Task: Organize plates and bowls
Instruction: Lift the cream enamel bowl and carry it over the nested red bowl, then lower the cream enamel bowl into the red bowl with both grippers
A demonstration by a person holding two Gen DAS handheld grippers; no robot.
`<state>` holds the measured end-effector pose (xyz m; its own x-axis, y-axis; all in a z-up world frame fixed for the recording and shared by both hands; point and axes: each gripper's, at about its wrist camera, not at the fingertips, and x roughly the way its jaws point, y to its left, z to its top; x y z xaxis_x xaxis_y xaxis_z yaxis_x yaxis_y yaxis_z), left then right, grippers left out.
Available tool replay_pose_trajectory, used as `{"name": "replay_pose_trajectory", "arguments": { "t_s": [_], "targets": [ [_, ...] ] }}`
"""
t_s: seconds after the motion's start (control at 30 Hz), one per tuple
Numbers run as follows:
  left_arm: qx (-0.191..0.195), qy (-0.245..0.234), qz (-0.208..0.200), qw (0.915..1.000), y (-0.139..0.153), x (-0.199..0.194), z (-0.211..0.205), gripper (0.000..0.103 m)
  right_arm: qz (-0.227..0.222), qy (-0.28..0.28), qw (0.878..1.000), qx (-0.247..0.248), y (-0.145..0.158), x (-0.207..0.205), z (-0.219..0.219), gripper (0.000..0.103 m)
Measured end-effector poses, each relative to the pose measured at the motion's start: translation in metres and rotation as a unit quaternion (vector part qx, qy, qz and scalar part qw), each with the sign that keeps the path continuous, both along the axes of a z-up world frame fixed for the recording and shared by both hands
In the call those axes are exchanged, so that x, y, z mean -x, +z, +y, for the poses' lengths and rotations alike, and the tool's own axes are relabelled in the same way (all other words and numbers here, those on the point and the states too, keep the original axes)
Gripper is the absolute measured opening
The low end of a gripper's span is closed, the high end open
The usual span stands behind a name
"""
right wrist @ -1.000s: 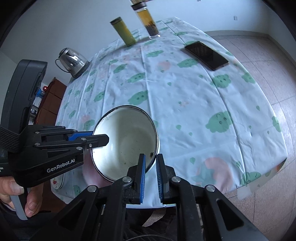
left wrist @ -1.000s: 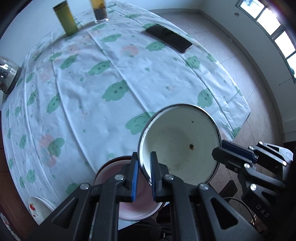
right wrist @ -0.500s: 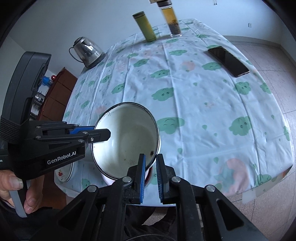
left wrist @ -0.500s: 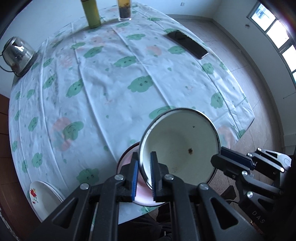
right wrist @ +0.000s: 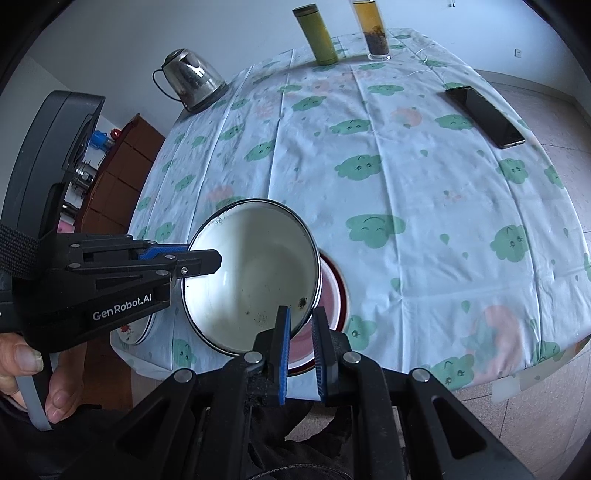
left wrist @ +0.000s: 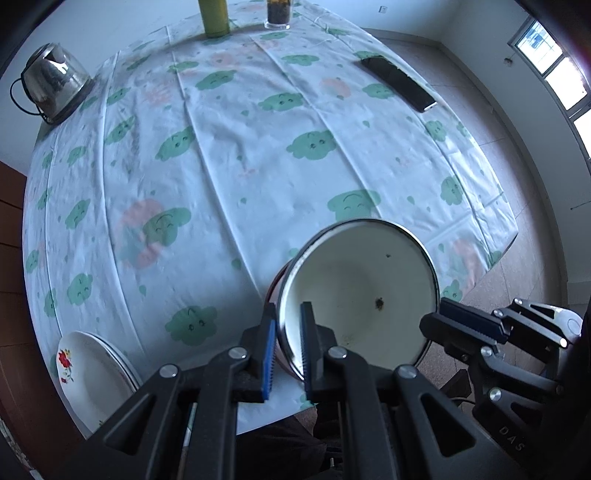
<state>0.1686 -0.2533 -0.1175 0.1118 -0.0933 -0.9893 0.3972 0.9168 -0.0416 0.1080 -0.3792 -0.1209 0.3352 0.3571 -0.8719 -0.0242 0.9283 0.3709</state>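
Both grippers hold one white enamel bowl [left wrist: 362,295] by its thin dark metal rim, on opposite sides. The left gripper [left wrist: 288,354] has its two blue ribbed pads closed on the rim at the bowl's left edge, one pad inside and one outside the wall. The right gripper [right wrist: 301,347] grips the rim in the same way at the near right edge; its black fingers are seen also in the left wrist view [left wrist: 461,325].

The bowl is round and deep, glossy white inside, with a small dark chip [left wrist: 379,303] near the bottom and fine dark specks around it. It is tilted, so its opening faces the cameras. It hangs over the near edge of the table, directly above a pink plate [right wrist: 332,295] with a dark red rim that lies flat on the cloth. Whether the bowl touches the plate cannot be told.

The table is covered with a thin white tablecloth [left wrist: 258,155], creased in long folds and printed with green smiling clouds and pale pink shapes. At the near left corner lies a stack of white plates [left wrist: 92,373]; the top one has a red flower print.

Far from the bowl stand a glass kettle [right wrist: 192,81] with a metal base, a yellow-green cylindrical flask [right wrist: 319,35] and a tall glass of tea [right wrist: 373,31] with dark leaves at the bottom. A flat black smartphone [right wrist: 484,116] lies near the right edge.
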Motion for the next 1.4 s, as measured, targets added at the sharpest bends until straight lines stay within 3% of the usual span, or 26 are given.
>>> {"name": "replay_pose_trajectory", "arguments": {
  "t_s": [1.4],
  "targets": [
    [-0.024, 0.008, 0.049, 0.9985, -0.042, -0.001, 0.004, 0.008, 0.037, 0.017, 0.999, -0.003, -0.024, -0.005, 0.007, 0.013]
  ]
}}
